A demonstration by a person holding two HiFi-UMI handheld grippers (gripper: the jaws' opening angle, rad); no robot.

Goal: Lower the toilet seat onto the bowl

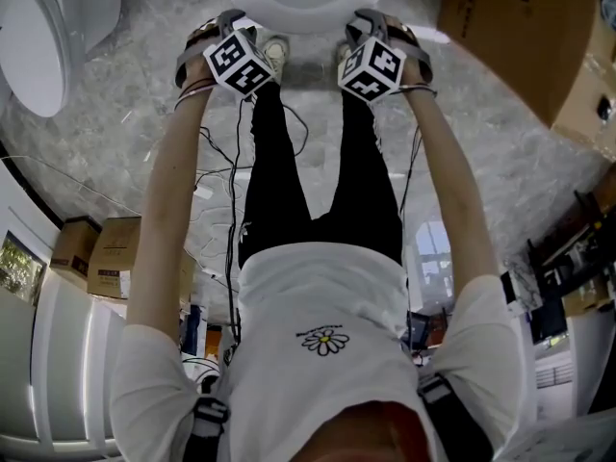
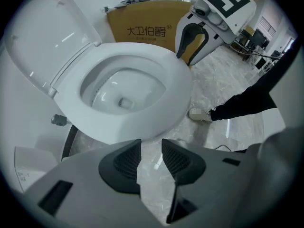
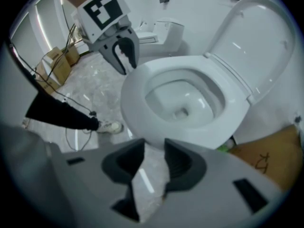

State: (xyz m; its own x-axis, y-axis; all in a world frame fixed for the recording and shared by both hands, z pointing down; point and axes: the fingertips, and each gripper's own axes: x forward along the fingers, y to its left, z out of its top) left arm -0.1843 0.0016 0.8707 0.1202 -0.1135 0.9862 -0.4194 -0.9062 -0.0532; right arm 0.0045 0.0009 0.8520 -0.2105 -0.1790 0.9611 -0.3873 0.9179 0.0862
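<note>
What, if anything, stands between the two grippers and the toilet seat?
Nothing visible. The left gripper and right gripper hang open just before the toilet seat, with only floor between. The seat looks already flat; the lid stands up behind.

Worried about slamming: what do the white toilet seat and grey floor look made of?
White oval toilet seat: likely glossy moulded plastic, judging by smooth highlights; possibly ceramic. Grey veined floor: polished marble or marble-look tile, showing pale veins and reflections.

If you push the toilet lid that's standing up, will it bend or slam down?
The lid looks like hard, shiny plastic, so it is probably stiff. It seems hinged behind the seat, so a push would likely swing it down. Its gloss may be slippery.
</note>
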